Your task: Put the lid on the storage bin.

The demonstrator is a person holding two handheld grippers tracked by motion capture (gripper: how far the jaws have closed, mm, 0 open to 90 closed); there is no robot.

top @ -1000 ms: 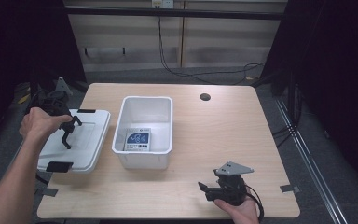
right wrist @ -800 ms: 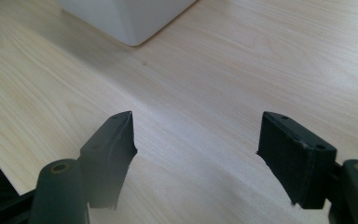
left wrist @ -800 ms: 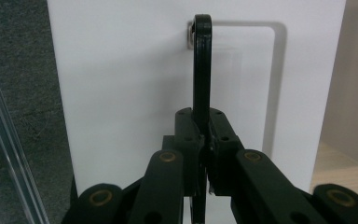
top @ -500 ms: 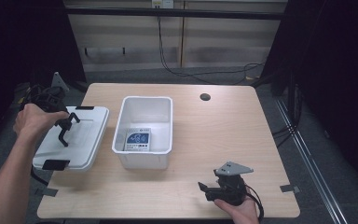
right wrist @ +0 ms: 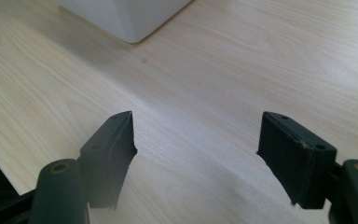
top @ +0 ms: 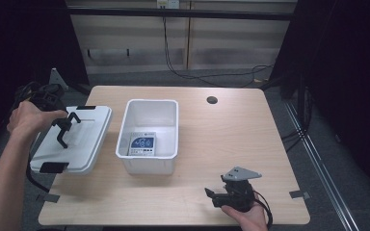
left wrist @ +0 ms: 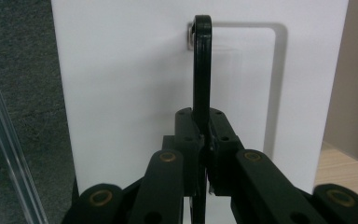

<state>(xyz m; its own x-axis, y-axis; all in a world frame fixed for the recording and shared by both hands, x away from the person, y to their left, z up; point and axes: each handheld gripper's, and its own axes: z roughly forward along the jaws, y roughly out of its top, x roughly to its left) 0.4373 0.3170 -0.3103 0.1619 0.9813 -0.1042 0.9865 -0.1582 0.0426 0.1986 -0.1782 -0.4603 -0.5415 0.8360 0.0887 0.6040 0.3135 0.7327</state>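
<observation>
Clamping the black handle (left wrist: 202, 70) of the white lid (top: 74, 139), the left gripper (top: 63, 129) holds it at the table's (top: 231, 139) left edge, likely for carrying to the open bin (top: 150, 132) beside it. Right gripper (top: 224, 196) rests near the front edge, jaws wide and empty. A blue-printed packet (top: 142, 143) lies in the bin, its writing too small to read

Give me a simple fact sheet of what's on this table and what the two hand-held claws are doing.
Table: light wood, round hole near the far edge.
Box: white, open, mid-table; a blue-and-white packet lies inside.
Lid: white, at the table's left edge, left of the box.
Left gripper: shut on the lid's black handle.
Right gripper: jaws open, holding nothing, low over the table's near edge.
</observation>
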